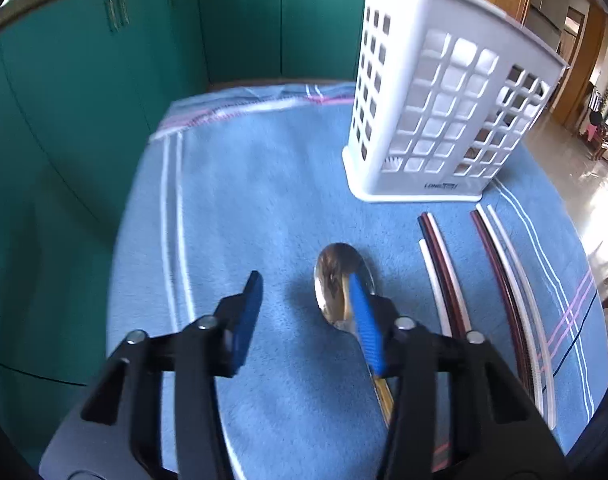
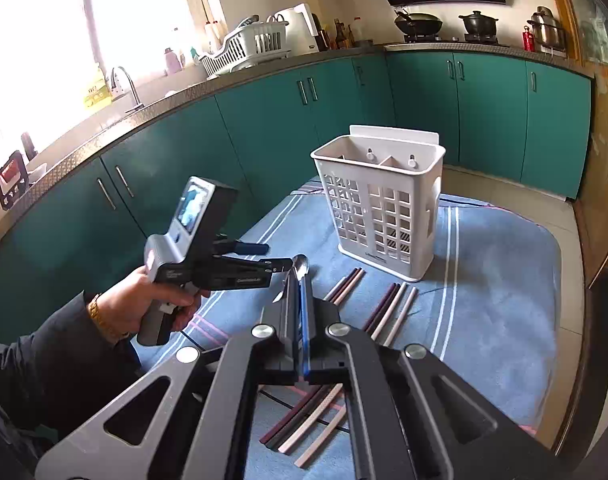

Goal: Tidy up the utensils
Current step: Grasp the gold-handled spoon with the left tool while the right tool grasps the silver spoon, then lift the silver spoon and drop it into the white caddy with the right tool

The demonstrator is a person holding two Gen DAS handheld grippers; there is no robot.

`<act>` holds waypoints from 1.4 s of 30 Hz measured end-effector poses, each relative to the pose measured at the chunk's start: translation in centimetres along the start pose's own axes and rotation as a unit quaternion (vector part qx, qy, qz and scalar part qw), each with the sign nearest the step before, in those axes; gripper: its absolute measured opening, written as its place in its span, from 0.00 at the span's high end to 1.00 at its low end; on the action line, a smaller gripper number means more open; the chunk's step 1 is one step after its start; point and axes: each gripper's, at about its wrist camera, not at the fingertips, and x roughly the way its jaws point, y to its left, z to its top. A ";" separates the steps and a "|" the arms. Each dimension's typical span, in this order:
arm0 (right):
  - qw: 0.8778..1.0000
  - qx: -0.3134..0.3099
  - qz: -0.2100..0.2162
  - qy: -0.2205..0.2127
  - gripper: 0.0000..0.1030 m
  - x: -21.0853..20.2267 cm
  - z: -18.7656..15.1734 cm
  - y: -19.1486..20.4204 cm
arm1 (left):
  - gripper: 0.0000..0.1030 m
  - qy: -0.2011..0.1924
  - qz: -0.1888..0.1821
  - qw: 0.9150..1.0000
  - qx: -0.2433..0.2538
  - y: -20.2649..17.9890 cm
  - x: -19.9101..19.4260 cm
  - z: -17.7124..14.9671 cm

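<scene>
Early stage: rack (image 2: 378, 216) appears empty (interior partly hidden). Right gripper (image 2: 300, 312) pinches spoon (image 1: 340, 280); left gripper (image 1: 304, 312) spread; chopsticks (image 1: 500, 280) remain mid-towel (image 1: 244, 200).

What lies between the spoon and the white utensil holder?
Only bare blue towel between spoon and utensil holder, seen in left wrist view; chopsticks lie to the right.

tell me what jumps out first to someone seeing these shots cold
The white slotted utensil caddy stands upright at the far end of the blue towel, its compartments empty as far as the view reaches. A metal spoon lies near the towel's middle, by the open left gripper. Dark and pale chopsticks lie beside it.
</scene>
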 end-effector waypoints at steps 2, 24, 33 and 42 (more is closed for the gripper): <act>1.000 0.002 -0.001 -0.002 0.98 -0.2 0.0 0.1 | 0.59 0.008 -0.012 1.000 0.001 -0.1 0.8 0.3; 0.998 -0.007 -0.050 -0.044 0.98 -2.4 0.5 1.5 | 0.98 -0.110 -0.007 0.993 0.037 -3.9 -7.7 0.5; 0.985 -0.024 -0.145 -0.087 0.98 -4.5 0.4 3.2 | 0.98 -0.251 0.007 0.967 0.040 -6.7 -20.0 -2.8; 0.975 0.006 -0.183 -0.127 0.98 -6.3 -0.8 3.0 | 0.98 -0.324 0.012 0.944 0.054 -8.1 -25.9 -6.3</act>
